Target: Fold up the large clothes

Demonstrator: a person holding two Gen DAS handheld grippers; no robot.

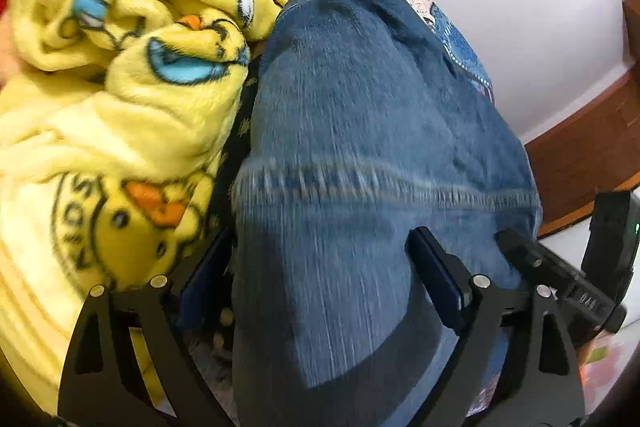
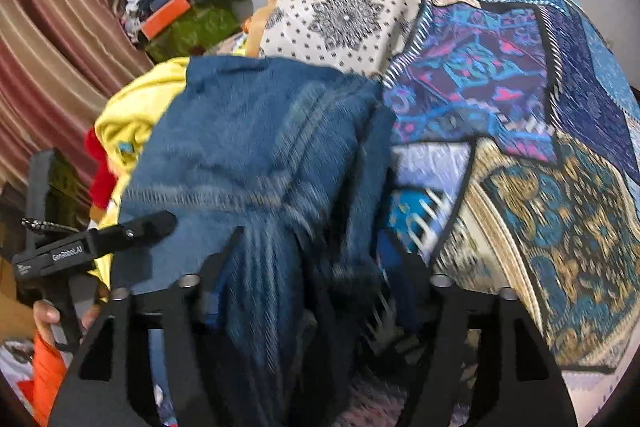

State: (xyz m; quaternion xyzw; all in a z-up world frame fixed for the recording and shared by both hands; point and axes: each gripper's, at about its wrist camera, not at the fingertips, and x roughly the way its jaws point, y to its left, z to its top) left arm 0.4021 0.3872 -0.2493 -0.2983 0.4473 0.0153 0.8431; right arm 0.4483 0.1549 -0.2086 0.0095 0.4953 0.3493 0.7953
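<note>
Between both wide-open fingers lie the unheld jeans.

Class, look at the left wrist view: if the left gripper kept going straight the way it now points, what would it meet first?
Most likely the blue jeans. The denim already lies between the open fingers of the left gripper and fills the path ahead. The yellow fleece blanket sits off to the side. Depth is unclear through the blur.
</note>
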